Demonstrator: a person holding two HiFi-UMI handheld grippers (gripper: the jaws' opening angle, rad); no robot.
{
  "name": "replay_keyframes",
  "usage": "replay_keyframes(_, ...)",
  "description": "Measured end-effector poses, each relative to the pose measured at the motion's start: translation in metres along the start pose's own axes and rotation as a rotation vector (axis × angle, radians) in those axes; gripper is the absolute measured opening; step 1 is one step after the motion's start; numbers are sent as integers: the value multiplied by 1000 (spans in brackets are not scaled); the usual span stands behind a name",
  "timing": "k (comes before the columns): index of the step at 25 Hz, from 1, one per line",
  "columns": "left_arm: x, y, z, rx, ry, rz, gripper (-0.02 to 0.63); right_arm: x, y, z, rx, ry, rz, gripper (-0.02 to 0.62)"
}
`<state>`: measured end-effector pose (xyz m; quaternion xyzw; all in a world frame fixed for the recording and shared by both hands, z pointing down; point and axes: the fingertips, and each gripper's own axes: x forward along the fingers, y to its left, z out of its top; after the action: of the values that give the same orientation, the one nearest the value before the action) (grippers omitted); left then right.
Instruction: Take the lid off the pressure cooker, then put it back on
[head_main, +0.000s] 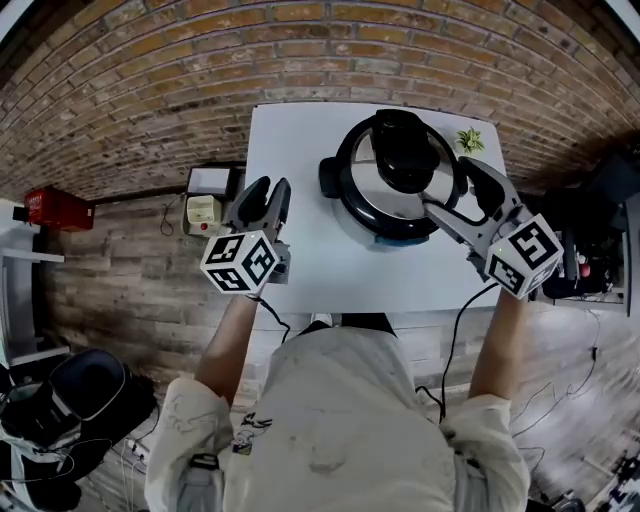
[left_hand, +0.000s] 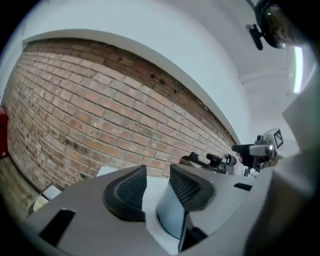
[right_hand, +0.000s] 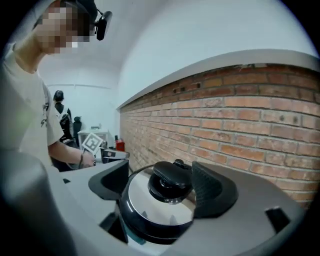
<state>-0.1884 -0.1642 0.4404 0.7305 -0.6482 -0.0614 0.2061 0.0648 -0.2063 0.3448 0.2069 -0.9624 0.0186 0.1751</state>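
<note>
Person's pale shirt (head_main: 340, 430) at bottom centre, left gripper (head_main: 268, 190) mid-left, jaws partly apart and empty, right gripper (head_main: 450, 187) mid-right, jaws wide at the lid (head_main: 378, 195), lid seated on pressure cooker (head_main: 343, 198), upper centre on white table (head_main: 320, 270)

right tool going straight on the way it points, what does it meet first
Likely the black knob on the lid, framed by the open jaws of the right tool; depth unclear.

Looks like lab or workshop: brick wall (head_main: 150, 80), white table (head_main: 300, 210), loose cables (head_main: 447, 345), wood floor (head_main: 120, 290), black chair (head_main: 85, 395).
</note>
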Motion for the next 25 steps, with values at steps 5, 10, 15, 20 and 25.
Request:
replay_keyframes(5, -20, -19, 12, 228, -74, 32, 161, -22, 2, -9, 20, -114, -243, 407)
replay_keyframes(10, -38, -35, 20, 419, -169, 81, 160, -35, 11, -29, 84, -200, -434, 407)
replay_keyframes(15, -52, -44, 9, 529, -212, 120, 160, -47, 17, -60, 259, -282, -573, 405)
replay_keyframes(20, -61, -45, -14, 510, -175, 120, 160, -43, 27, -89, 331, -247, -584, 405)
replay_keyframes(25, -61, -44, -13, 514, -175, 115, 160, -44, 28, -94, 335, -236, -594, 405)
